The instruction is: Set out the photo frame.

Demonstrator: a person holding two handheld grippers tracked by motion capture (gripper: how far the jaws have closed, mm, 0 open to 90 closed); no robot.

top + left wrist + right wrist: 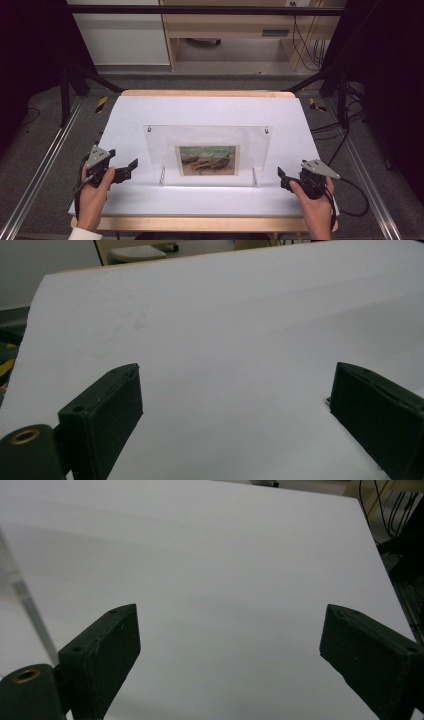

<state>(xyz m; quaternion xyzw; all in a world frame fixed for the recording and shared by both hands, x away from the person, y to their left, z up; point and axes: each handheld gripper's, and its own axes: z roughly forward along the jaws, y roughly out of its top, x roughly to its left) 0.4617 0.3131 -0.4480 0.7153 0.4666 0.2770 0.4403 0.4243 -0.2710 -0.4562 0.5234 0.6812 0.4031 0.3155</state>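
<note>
We have a clear picture frame [207, 155] standing upright near the middle of the white table [210, 107], with a small painting of boats [207, 160] held in its centre. It rests on two small metal feet [162, 176] near its lower corners, and two little fasteners sit at its top corners.

Our left claw [131, 166] waits just off the frame's left edge and our right claw [280, 176] just off its right edge, both apart from it. In the left gripper view the left claw [235, 410] has its jaws spread wide with nothing between them but bare table, and the right gripper view shows the same for the right claw [227, 650]: wide open, empty.

We judge the frame to be stiff and fairly light, likely acrylic or glass sheets, so it will not bend, but its faces will be smooth and slippery and could scratch or crack if squeezed hard or knocked over. Standing on narrow feet, it may tip easily when pushed high up. We would take it by the two side edges, low to mid height, one claw on each side, closing gently across the thickness of the sheet and keeping clear of the painting. Lifting evenly with both hands should keep it from twisting or sliding out.
</note>
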